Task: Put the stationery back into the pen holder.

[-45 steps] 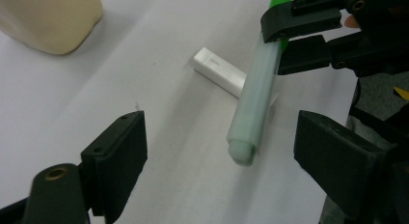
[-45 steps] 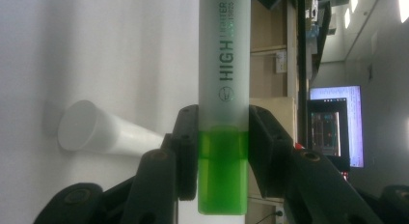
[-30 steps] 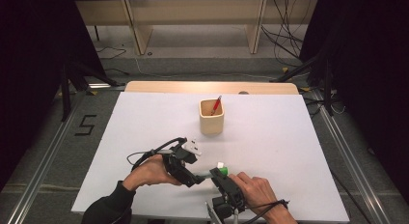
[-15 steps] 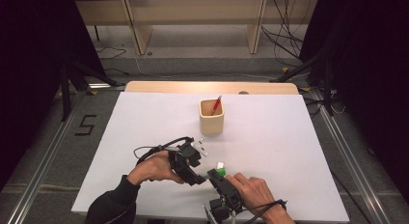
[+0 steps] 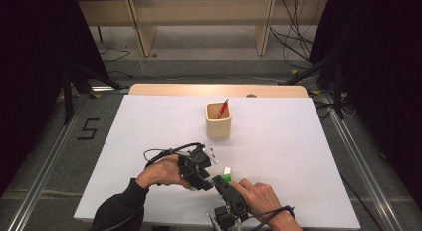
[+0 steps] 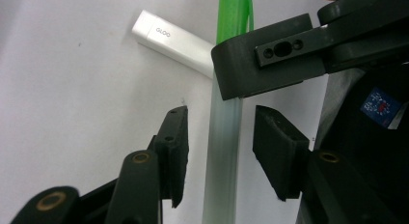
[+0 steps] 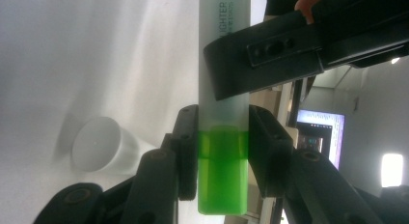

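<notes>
Two grippers on one highlighter [image 7: 223,137] at the table's near edge: my right gripper [image 7: 223,151] pinches its green cap end, while my left gripper [image 6: 219,156] has just been closing around the frosted barrel, pads not yet touching. Next I clamp, then pull the cap off.

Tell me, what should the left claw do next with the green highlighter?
Probably finish closing. The right claw already pinches the green highlighter, while the left claw, which has just been closing, has the frosted barrel between its pads without touching yet.
</notes>
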Tool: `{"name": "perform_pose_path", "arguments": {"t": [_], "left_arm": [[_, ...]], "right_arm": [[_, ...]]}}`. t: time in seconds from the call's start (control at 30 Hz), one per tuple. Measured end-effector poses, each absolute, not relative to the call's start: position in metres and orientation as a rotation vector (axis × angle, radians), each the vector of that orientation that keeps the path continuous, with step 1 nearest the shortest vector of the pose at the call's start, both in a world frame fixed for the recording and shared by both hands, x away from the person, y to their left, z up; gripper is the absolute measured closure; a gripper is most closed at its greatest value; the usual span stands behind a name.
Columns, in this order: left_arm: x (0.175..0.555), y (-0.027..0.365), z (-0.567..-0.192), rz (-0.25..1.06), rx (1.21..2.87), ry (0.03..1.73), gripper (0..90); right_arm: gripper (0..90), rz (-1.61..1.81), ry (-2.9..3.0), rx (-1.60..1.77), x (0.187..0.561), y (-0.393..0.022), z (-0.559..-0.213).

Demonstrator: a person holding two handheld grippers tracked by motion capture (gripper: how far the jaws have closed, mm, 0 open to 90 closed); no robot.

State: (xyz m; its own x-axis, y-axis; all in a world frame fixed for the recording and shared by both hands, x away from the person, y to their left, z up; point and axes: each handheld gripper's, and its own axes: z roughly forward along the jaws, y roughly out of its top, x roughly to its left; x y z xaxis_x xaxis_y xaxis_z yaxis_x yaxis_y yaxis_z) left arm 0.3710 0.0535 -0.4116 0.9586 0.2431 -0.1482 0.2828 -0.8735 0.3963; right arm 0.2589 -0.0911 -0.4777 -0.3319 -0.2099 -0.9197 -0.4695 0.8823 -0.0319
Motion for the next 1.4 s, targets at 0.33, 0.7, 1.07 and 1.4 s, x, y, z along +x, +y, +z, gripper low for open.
{"name": "perform_pose_path", "arguments": {"t": [0.33, 0.7, 1.07, 1.4], "left_arm": [[0.371, 0.050, -0.415, -0.164, 2.711, 0.352, 66.8], [0.373, 0.048, -0.418, -0.219, 2.735, 0.336, 73.7], [0.378, 0.054, -0.420, -0.320, 2.710, 0.365, 76.6], [0.380, 0.064, -0.415, -0.260, 2.698, 0.410, 76.8]], "right_arm": [[67.3, 0.285, 1.912, -0.521, 0.257, -0.089, -0.480], [67.2, 0.284, 1.913, -0.541, 0.254, -0.087, -0.482], [63.0, 0.300, 1.911, -0.546, 0.252, -0.087, -0.482], [43.7, 0.322, 1.909, -0.414, 0.255, -0.103, -0.475]]}}
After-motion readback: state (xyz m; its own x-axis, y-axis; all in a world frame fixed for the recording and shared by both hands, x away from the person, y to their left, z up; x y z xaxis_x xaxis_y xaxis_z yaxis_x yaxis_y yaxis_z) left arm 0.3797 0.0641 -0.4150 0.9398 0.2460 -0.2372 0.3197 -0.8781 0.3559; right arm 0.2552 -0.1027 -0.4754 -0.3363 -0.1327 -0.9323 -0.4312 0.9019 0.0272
